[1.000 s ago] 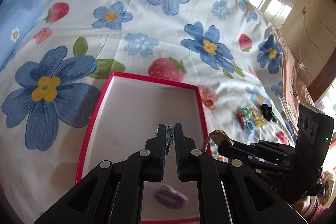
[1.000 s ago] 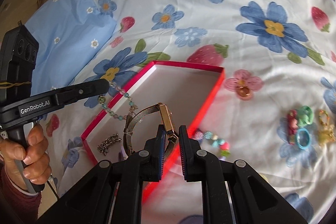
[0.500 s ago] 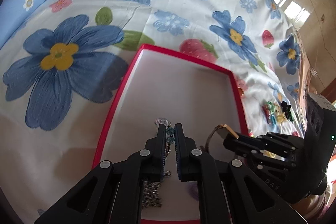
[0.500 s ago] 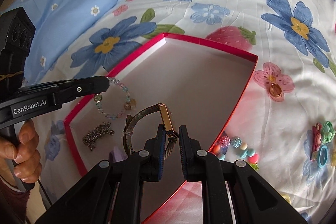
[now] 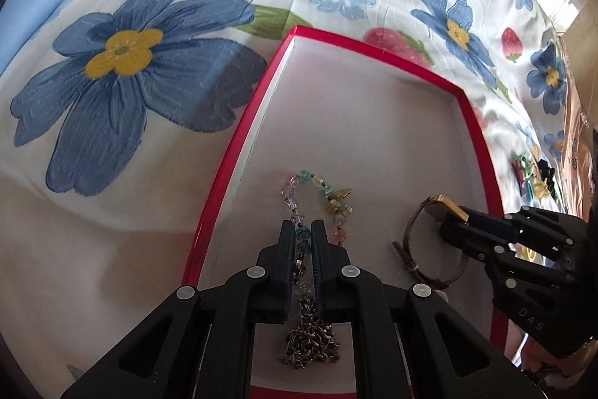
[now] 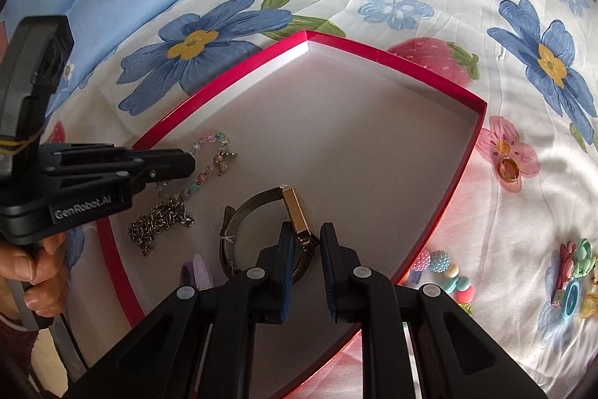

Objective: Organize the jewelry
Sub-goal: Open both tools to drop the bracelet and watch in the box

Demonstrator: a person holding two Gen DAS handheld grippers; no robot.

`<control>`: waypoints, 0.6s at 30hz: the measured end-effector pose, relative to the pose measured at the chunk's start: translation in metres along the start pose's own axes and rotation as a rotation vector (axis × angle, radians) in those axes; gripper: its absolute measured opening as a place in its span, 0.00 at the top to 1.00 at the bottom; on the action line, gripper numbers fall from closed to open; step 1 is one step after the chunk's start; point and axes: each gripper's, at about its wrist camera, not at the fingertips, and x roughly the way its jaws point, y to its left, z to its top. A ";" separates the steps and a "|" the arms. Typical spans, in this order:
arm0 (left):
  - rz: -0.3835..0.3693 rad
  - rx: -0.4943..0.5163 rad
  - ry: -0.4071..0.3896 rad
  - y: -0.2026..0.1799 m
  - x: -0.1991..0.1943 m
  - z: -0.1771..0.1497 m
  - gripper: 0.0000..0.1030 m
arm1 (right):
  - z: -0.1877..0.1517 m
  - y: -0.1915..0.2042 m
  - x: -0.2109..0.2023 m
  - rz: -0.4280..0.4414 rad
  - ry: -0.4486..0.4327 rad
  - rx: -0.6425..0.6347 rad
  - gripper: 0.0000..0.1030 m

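Bracelet (image 5: 317,200) is pinched in the left gripper (image 5: 302,242), draped on the box (image 5: 224,171) floor by the chain (image 5: 310,343). Right gripper (image 6: 304,242) has just been easing apart, and the watch (image 6: 295,219) sits loosely between its pads, down in the box. I'd release each piece fully, then lift straight up so nothing snags or tangles.
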 end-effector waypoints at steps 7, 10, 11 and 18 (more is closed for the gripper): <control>0.026 0.003 -0.018 -0.001 -0.004 0.000 0.75 | 0.000 -0.002 -0.005 0.036 -0.026 0.027 0.68; 0.022 0.000 -0.025 -0.002 -0.011 -0.002 0.75 | -0.002 -0.004 -0.013 0.046 -0.053 0.046 0.64; 0.020 -0.002 -0.031 -0.003 -0.015 -0.002 0.74 | -0.002 -0.005 -0.015 0.049 -0.059 0.054 0.63; -0.005 0.017 -0.091 -0.015 -0.042 -0.003 0.55 | -0.016 -0.026 -0.053 0.077 -0.158 0.158 0.63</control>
